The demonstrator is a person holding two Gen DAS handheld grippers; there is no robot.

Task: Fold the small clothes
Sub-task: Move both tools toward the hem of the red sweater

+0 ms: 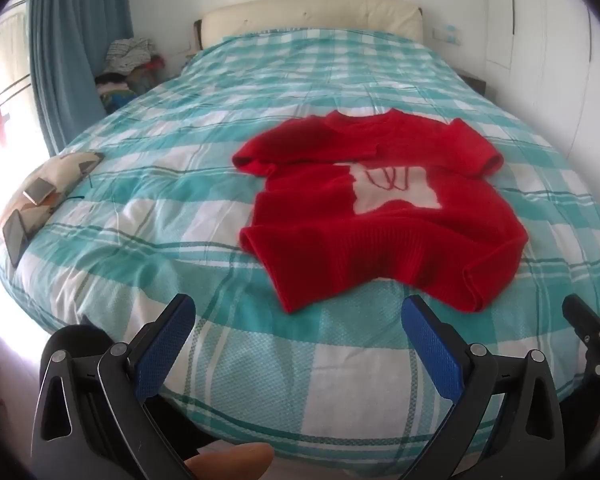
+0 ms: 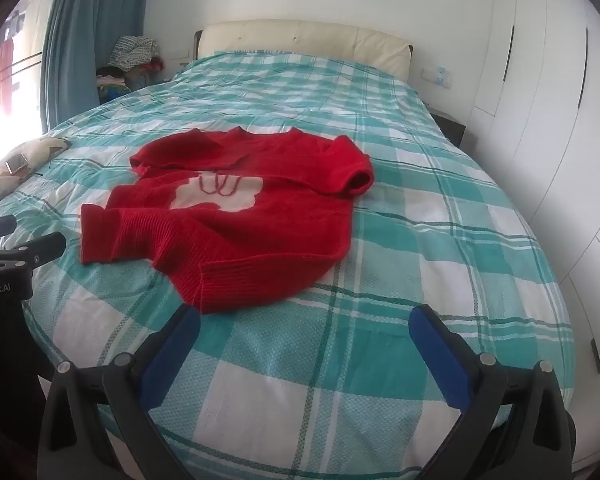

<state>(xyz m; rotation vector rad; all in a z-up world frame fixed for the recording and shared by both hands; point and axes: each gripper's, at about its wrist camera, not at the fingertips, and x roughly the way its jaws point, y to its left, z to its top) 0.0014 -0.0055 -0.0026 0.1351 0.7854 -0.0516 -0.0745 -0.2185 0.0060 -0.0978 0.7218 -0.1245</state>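
Bedspread (image 2: 440, 280) bare around red sweater (image 2: 236, 232)

A red sweater (image 1: 384, 216) of fuzzy knit wool, ribbed at the hem, lay on a bed (image 1: 228, 208) covered in woven checked cotton with a fine textured weave. The headboard (image 1: 312, 16) looked like smooth padded cream leather. Each tool (image 1: 298, 344) (image 2: 304, 350) was matt black plastic with blue, finely textured pads and small metal pins.

Red knit sweater (image 1: 384, 216) with white patch lies rumpled, spread on bed.
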